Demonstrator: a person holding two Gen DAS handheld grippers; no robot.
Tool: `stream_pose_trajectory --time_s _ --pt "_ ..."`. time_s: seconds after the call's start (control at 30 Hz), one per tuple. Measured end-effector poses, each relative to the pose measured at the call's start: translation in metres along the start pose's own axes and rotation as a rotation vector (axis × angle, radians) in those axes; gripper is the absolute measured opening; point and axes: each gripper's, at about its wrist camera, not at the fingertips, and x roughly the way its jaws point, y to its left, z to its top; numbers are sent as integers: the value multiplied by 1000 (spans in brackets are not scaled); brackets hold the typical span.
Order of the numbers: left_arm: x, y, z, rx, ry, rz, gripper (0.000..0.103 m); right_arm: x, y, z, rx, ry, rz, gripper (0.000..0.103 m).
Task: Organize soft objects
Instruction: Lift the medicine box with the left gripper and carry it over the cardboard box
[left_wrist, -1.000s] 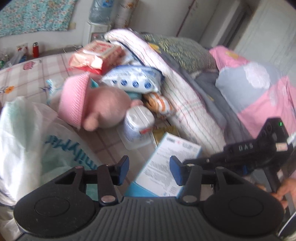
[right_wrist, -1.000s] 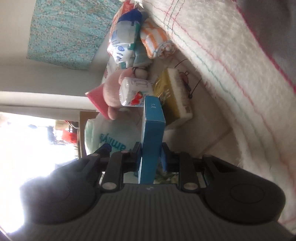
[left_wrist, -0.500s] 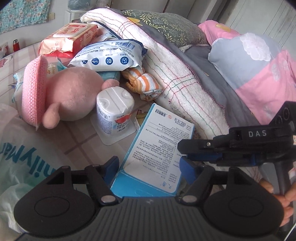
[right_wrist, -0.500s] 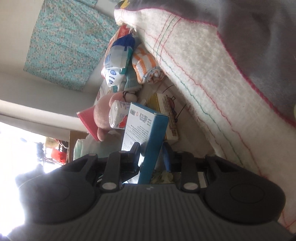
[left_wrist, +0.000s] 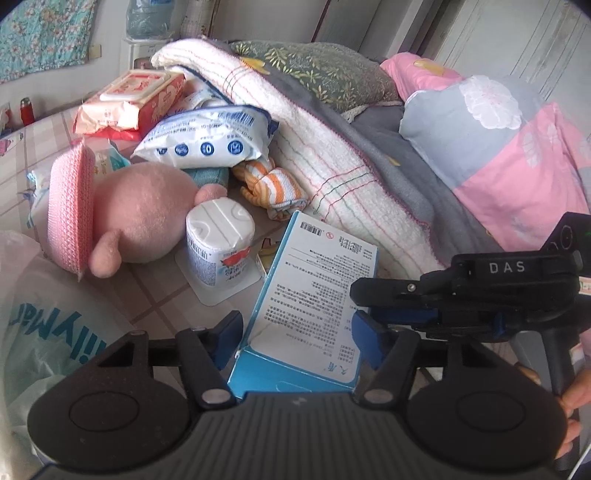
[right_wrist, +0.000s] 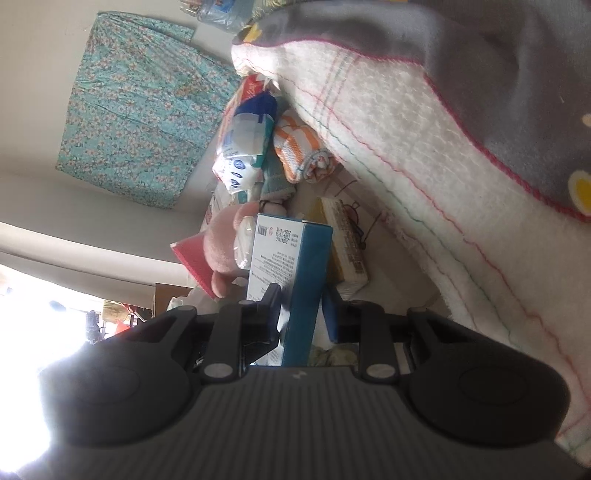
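We note a flat blue carton (left_wrist: 314, 295), white printed back face up, tilted over the checked sheet (left_wrist: 155, 295), its near end raised. Beyond it lies a pink plush toy (left_wrist: 144, 210) on its side beside a wrapped tissue roll (left_wrist: 219, 243), with rolled orange-striped cloth (left_wrist: 273, 188) against the white blanket (left_wrist: 332, 158).

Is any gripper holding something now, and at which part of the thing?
The right gripper holds the blue box, clamped across its two broad faces near one end. The left gripper straddles that same end, its jaws open and just closing in.
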Motion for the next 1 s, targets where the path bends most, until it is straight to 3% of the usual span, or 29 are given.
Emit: stream_pose_trajectory --time_s 0.33,0.57,0.77,1.0 --pt "-60 -13 -3 31 -141 34 65 -30 51 -11 -115 -60 57 23" --pt "-117 4 -8 -17 -248 84 65 -32 113 -23 -236 -47 102 23" --pt "-174 40 -19 -106 -337 182 65 -4 183 -40 -369 31 159 23" --pt "-236 97 -38 -242 -399 322 65 57 267 -75 -459 191 234 23"
